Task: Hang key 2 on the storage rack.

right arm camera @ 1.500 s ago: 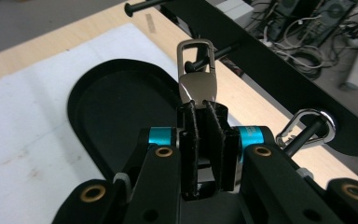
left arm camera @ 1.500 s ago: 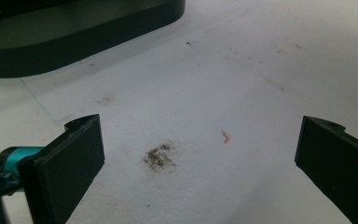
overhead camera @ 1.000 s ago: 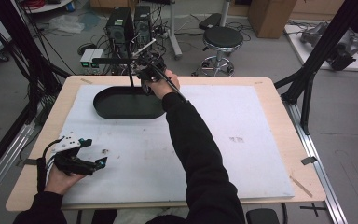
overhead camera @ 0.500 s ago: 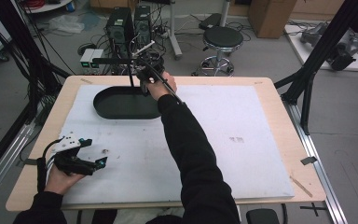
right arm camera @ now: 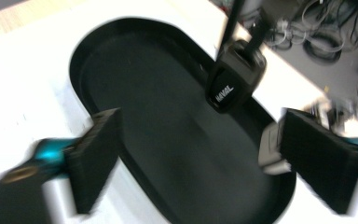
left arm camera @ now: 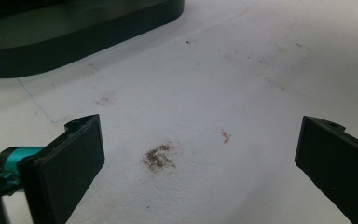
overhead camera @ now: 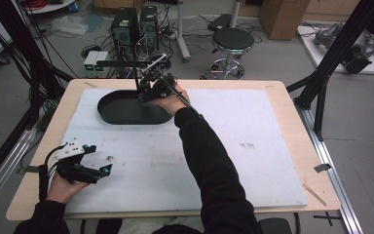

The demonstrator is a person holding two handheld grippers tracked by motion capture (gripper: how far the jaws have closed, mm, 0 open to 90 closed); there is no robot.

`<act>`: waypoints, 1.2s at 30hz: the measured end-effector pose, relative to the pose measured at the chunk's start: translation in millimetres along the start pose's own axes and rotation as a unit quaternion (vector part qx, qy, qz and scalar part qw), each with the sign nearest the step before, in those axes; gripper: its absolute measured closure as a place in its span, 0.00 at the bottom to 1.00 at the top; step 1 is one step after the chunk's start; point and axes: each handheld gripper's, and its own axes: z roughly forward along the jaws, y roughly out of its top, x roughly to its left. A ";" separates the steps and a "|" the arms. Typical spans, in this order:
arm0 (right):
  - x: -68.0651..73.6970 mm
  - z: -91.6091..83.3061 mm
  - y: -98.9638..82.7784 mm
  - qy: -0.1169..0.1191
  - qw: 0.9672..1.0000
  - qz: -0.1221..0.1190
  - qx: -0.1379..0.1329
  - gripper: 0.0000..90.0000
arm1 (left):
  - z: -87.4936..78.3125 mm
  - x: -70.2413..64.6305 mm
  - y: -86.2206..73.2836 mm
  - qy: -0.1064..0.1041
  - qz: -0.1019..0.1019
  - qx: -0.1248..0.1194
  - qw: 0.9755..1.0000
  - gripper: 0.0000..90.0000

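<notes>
Right tool (right arm camera: 200,158), jaws just opened with nothing between, should lift straight off the black "HAVAL" key fob (right arm camera: 235,81) in the black oval tray (right arm camera: 135,93).

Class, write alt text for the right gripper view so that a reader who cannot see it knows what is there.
The right gripper, its two black jaws wide apart with nothing between them, hangs over a black oval tray on a white mat. A black headset earcup with white lettering is at the tray's far edge.
</notes>
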 end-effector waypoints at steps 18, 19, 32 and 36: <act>-55.5 -51.8 -66.4 -0.014 0.997 0.068 -0.034 0.01 | 0.2 0.0 -0.1 0.002 -0.003 0.000 1.000 0.02; -55.5 -51.8 -66.4 -0.014 0.997 0.068 -0.034 0.01 | 0.2 0.0 -0.1 0.002 -0.003 0.000 1.000 0.02; -71.7 -86.2 -106.1 -0.030 0.995 0.084 -0.043 0.01 | 0.2 -0.8 0.4 0.004 -0.002 0.001 1.000 0.02; -73.4 -91.8 -114.6 -0.033 0.995 0.086 -0.046 0.01 | 1.0 -0.5 0.5 0.004 -0.002 0.000 1.000 0.02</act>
